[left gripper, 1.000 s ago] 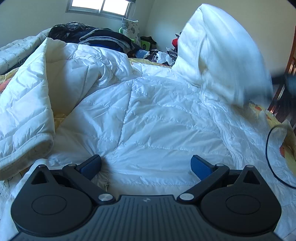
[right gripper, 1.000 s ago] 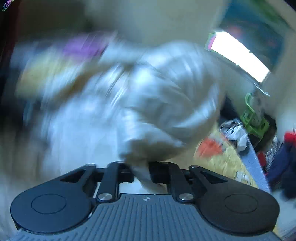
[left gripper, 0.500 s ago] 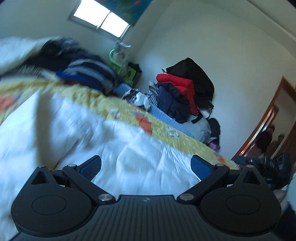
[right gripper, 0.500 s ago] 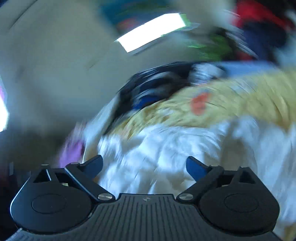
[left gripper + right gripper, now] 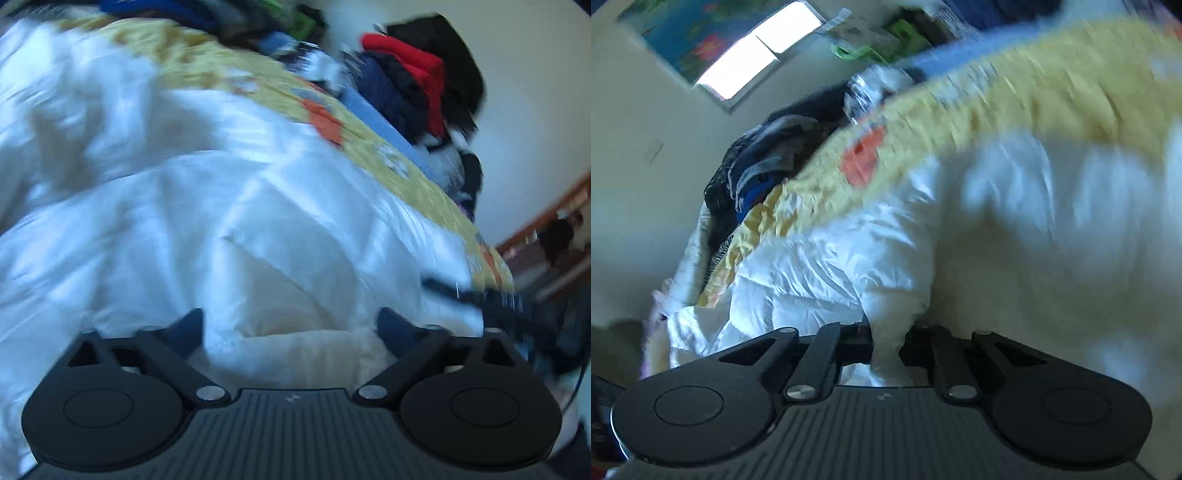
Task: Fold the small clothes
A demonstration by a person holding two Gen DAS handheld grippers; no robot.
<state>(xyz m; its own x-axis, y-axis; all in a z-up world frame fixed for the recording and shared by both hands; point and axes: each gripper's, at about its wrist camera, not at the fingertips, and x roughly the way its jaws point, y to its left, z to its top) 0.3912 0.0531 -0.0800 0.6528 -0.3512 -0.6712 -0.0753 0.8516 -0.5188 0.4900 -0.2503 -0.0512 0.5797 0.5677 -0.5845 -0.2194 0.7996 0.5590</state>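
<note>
A white quilted puffer jacket lies crumpled on the bed and fills most of the left wrist view. My left gripper hovers low over it. Its jaws are closing, the blue pads still stand wide apart, and a bulging fold of the jacket sits between them. In the right wrist view the jacket spreads to the left and right, blurred by motion. My right gripper is shut on a narrow pinch of its white fabric, which rises from between the fingers.
A yellow patterned bedspread lies under the jacket. Piled clothes, red, navy and black, sit at the bed's far side, with dark garments below a bright window. A wooden door frame stands at the right.
My right gripper let go of the jacket, stood open, rolled, and has now shut on a fold of it again. The left gripper swung across and dipped onto the jacket.
</note>
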